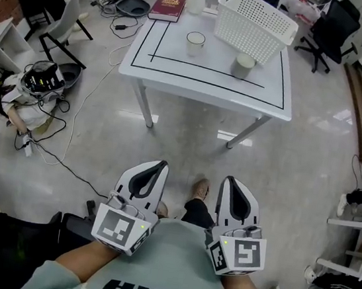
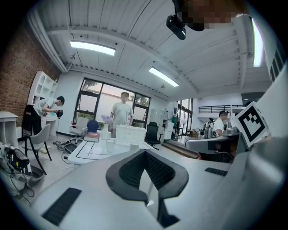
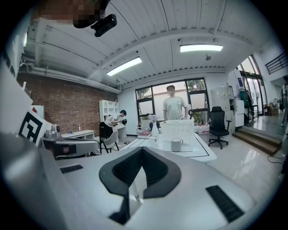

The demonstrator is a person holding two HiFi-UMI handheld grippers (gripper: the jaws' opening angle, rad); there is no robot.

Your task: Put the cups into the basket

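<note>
Two cups stand on the white table (image 1: 177, 80): a white cup (image 1: 195, 43) near the middle and a greyish cup (image 1: 243, 66) to its right. Just behind them, at the far right of the table, sits a white slatted basket (image 1: 255, 24). Both grippers are held low near my body, well short of the table. My left gripper (image 1: 159, 165) and right gripper (image 1: 231, 179) are shut with nothing in them. In the left gripper view, the cups (image 2: 110, 144) and the basket (image 2: 130, 134) lie far beyond the jaws. The right gripper view shows the greyish cup (image 3: 176, 144) before the basket (image 3: 177, 130).
A red book (image 1: 167, 6) and a pale vase (image 1: 196, 1) sit at the table's far edge. A person (image 3: 173, 108) stands behind the table. Cables and gear (image 1: 43, 78) lie on the floor at left, and a black office chair (image 1: 332, 28) stands at right.
</note>
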